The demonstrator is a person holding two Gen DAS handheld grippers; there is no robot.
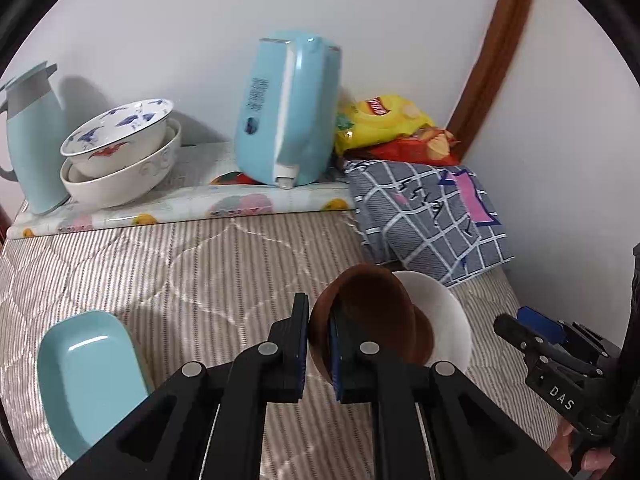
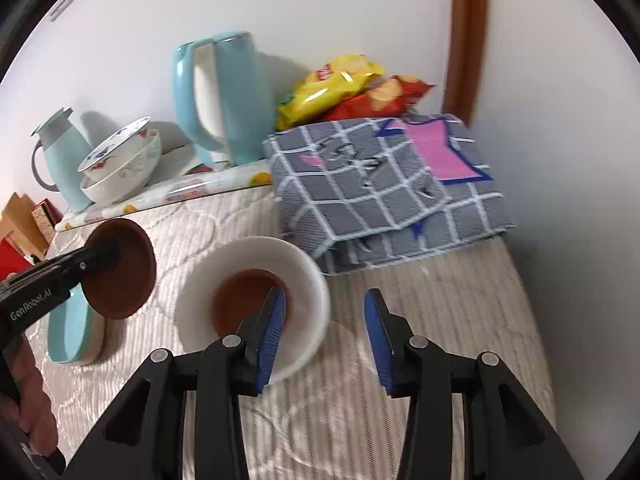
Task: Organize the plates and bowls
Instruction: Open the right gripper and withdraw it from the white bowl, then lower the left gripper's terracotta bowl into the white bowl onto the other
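Bowls and plates are scattered across a bed with a striped quilted cover; along the wall at its far edge lies a patterned board carrying a pale blue kettle, a thermos jug and two stacked white bowls. A folded checked cloth sits to the right with snack bags behind it.

On the open bed, nearest the person, a white bowl sits upright with a small brown bowl nested inside it. To the left lies a light blue oblong dish, flat on the cover.

The left gripper is clamped on the rim of a second brown bowl, one finger inside and one outside. That bowl is tilted on its side, lifted clear of the bed, its mouth facing right toward the white bowl. From the right wrist view it hangs just to the left of the white bowl, above the blue dish's end, not touching either.

The right gripper is spread wide and holds nothing; its left finger overlaps the white bowl's near rim, though contact cannot be judged.

The likely next move is a short carry rightward and down, levelling the held bowl over the nested one. Room is free above; the cloth stack crowds the white bowl's far right side.
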